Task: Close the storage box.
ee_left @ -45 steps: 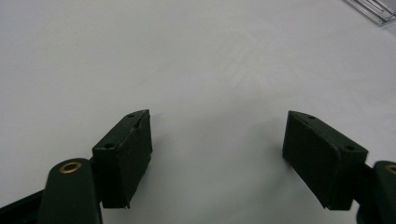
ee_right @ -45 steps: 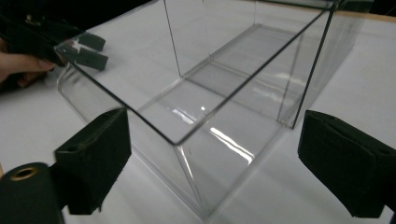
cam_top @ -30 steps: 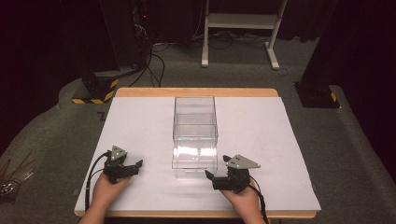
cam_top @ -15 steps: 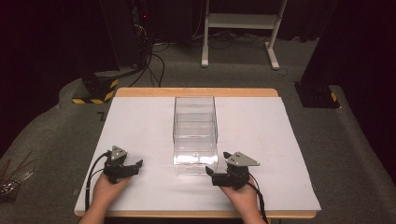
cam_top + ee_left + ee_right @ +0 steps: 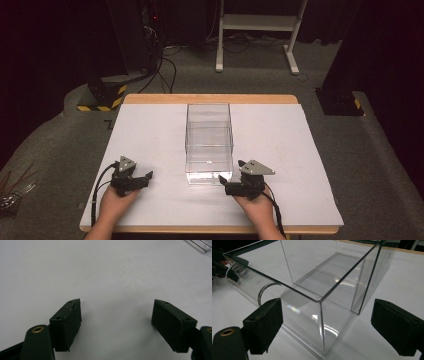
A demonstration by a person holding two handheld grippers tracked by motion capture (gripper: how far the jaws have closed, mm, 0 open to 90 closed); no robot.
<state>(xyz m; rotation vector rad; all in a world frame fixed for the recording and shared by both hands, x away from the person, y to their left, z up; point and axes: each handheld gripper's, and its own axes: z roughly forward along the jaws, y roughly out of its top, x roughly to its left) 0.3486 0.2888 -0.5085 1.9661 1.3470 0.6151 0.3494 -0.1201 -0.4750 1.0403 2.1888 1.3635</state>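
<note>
Right claw (image 5: 324, 325) gapes around the clear box's (image 5: 322, 277) near corner.

One clear, rectangular plastic box (image 5: 209, 145) with an open top stands just ahead of the right gripper (image 5: 226, 187), its near corner between that gripper's spread jaws; inside it, two compartments can be counted, split by one clear divider. Two black two-jaw grippers are in hand, the left gripper (image 5: 146, 178) well to the box's side. One white-topped table (image 5: 150, 130) lies under both.
</note>
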